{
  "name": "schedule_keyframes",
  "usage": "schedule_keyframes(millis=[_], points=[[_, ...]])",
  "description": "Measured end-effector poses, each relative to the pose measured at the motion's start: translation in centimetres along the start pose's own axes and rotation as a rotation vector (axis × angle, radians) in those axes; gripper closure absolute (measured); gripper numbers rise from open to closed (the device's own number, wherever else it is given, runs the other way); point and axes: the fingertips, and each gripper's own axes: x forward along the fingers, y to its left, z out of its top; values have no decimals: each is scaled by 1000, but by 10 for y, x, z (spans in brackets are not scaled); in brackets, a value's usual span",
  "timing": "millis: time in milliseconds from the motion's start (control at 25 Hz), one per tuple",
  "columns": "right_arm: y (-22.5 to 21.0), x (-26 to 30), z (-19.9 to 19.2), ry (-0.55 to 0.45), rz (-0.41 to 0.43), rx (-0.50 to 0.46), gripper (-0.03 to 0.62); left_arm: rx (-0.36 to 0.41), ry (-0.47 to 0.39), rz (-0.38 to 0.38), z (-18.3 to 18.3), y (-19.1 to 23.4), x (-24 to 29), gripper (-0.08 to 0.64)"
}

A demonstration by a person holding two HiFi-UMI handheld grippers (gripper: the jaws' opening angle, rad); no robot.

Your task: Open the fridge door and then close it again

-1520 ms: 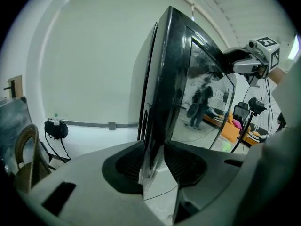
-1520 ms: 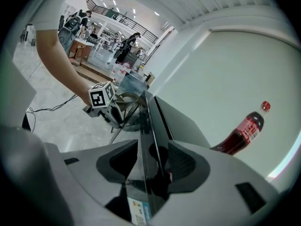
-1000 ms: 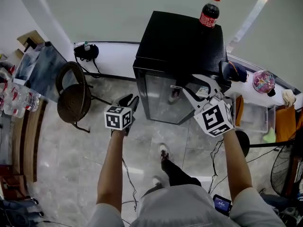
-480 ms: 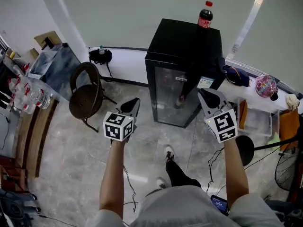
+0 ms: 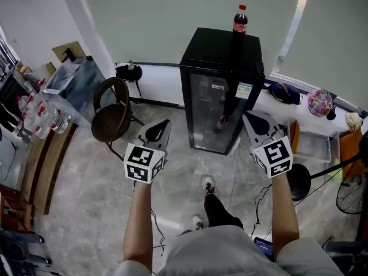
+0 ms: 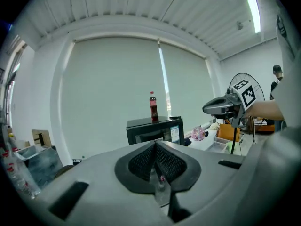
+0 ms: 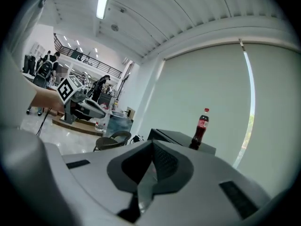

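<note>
**L tool (image 5: 161, 125), R tool (image 5: 251, 118) shut, off fridge (image 5: 221, 91)**

Both forearms stretched fwd, tools near level, jaws just closed w/ nothing between. The fridge stands on floor ahead, door shut, apart from both. Cola bottle (image 5: 240, 19) upright on top.

No readable text, bottle label (image 5: 240, 23) too small, fridge door (image 5: 208, 117) stickers (image 5: 245, 90) illegible

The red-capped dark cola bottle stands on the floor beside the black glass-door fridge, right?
No: the red-capped dark cola bottle stands on top of the black glass-door fridge, not on the floor beside it. The head view shows this.
</note>
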Motion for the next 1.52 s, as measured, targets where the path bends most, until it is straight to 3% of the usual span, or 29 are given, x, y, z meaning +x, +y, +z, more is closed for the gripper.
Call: schedule_keyframes(millis=[680,1080,1520], points=[[51,-88,48,-82,6,-42,595,49,-104,13,51,-67,-98,549],[51,-93,49,-94,16,-44,595,99,-104,19,62,-81,-108,549],[41,-89,29,-68,25,-40,595,97,-69,4,48,-83,-87,549]])
